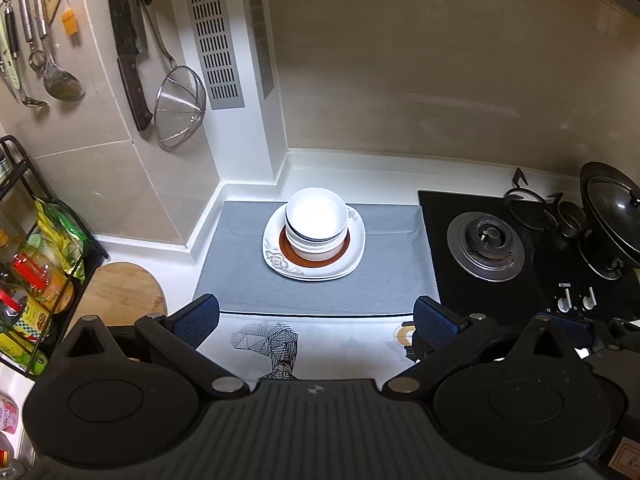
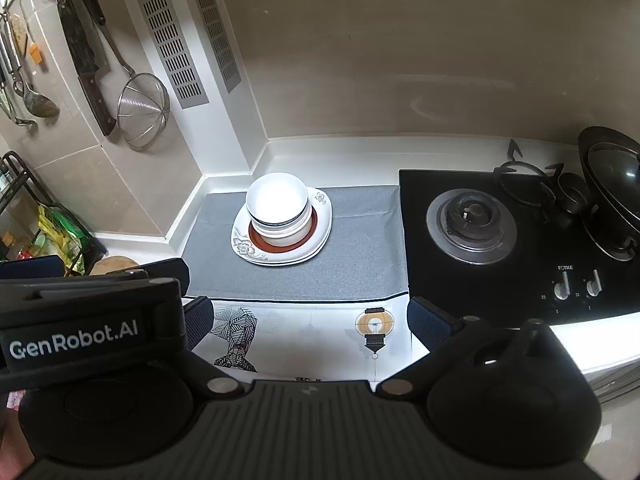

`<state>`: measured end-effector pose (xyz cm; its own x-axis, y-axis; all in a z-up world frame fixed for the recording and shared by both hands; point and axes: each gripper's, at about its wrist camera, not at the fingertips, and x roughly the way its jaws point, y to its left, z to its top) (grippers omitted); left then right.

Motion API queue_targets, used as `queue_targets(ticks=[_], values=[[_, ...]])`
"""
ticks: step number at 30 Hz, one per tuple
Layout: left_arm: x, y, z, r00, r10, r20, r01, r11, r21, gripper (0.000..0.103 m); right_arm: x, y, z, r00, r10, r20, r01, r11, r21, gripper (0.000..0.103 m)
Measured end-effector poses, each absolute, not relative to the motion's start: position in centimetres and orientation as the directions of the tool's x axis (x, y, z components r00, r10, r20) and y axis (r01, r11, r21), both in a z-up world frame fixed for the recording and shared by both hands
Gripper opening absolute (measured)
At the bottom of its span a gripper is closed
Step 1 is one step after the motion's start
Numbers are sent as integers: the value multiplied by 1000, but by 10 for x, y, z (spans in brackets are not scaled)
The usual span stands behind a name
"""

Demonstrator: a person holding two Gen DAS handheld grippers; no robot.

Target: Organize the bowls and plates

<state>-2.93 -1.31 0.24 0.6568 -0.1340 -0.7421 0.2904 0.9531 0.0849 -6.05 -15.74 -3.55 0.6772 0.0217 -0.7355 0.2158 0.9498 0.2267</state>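
At the far left of the left wrist view, a black rack (image 1: 24,216) carried bottles and packets, with a round wooden board (image 1: 120,292) just beside it on the counter. Hanging utensils, a cleaver (image 1: 128,52) and a wire strainer (image 1: 180,108) occupied the upper left wall.

The left gripper (image 1: 316,320) stood wide open, its blue pads (image 1: 198,318) holding nothing and touching nothing, above the printed cloth (image 1: 340,344) at lower centre. The stack of bowls (image 1: 316,220) sat centre frame, nested on a brown-rimmed plate (image 1: 346,246) and that on white flowered plates (image 1: 276,260), all resting on the grey mat (image 1: 240,280) and well apart from both tools.

The right gripper (image 2: 310,322) was likewise wide open and empty, over the same cloth.

The gas hob (image 1: 484,240) and lidded wok (image 1: 612,208) lay at the right.

Only the right wrist view showed the lantern print (image 2: 375,330) complete and the left tool's labelled body at its lower left edge; the left view alone showed the rack contents clearly.
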Motion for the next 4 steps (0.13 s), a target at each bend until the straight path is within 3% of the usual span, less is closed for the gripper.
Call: queue_targets(ticks=[4], values=[[-21, -14, 2, 658, -141, -740, 295, 952, 81, 103, -53, -158, -36, 678, 14, -735, 220, 950, 222, 103]])
